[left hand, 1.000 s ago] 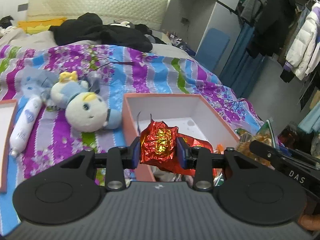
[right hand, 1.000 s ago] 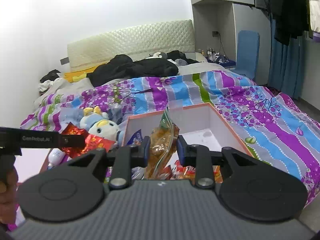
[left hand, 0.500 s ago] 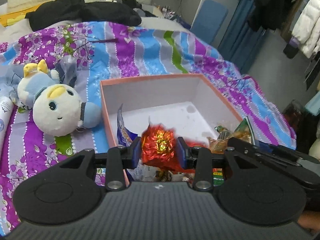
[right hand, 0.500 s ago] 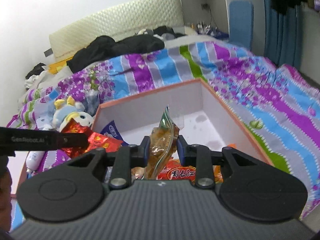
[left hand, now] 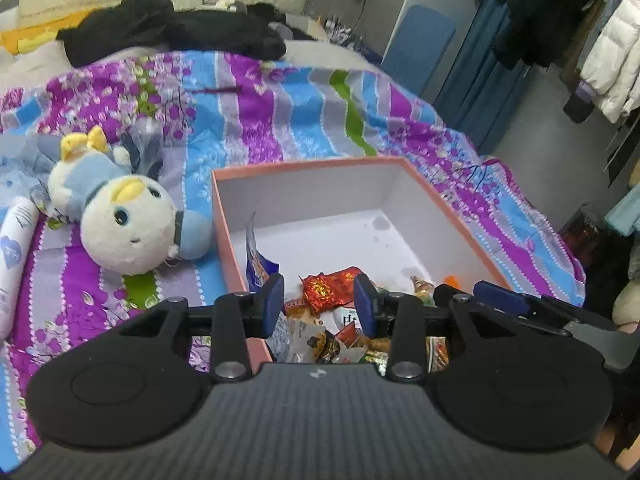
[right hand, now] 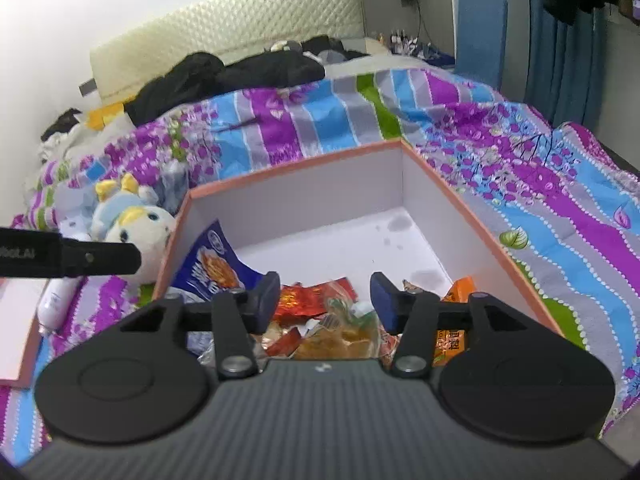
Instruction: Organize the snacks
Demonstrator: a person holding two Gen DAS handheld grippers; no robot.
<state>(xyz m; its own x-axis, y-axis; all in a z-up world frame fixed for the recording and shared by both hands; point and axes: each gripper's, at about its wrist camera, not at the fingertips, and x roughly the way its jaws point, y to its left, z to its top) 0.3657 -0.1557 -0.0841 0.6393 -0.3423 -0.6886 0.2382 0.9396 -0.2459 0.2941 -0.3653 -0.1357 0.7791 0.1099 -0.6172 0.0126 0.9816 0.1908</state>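
Where the striped purple, blue and green bedspread [left hand: 304, 120] fills most of both views, an open box [left hand: 232, 240] with salmon-pink outer walls and a white inside sits at the centre of the frame. Its far half is bare white floor with a few faint stains; the snacks lie heaped in its near part, at the lower middle of each picture. A white and blue plush toy [left hand: 124, 228] lies on the bedspread just left of the box, and black clothes [left hand: 172, 28] are piled at the upper left.

Among the snacks, a blue packet [right hand: 212, 264] printed with a picture of food leans against the box's left wall. A crinkled red foil packet [left hand: 328, 288] with gold print lies on the heap, and a clear bag [right hand: 344, 332] of amber-brown pieces lies beside it, lower in the right wrist view.

Over the heap, the left gripper [left hand: 319, 304] stands spread, its blue pads clear of the red foil packet seen between them. The right gripper [right hand: 325, 304] is opening, with the clear bag below and between its pads but not pinched.
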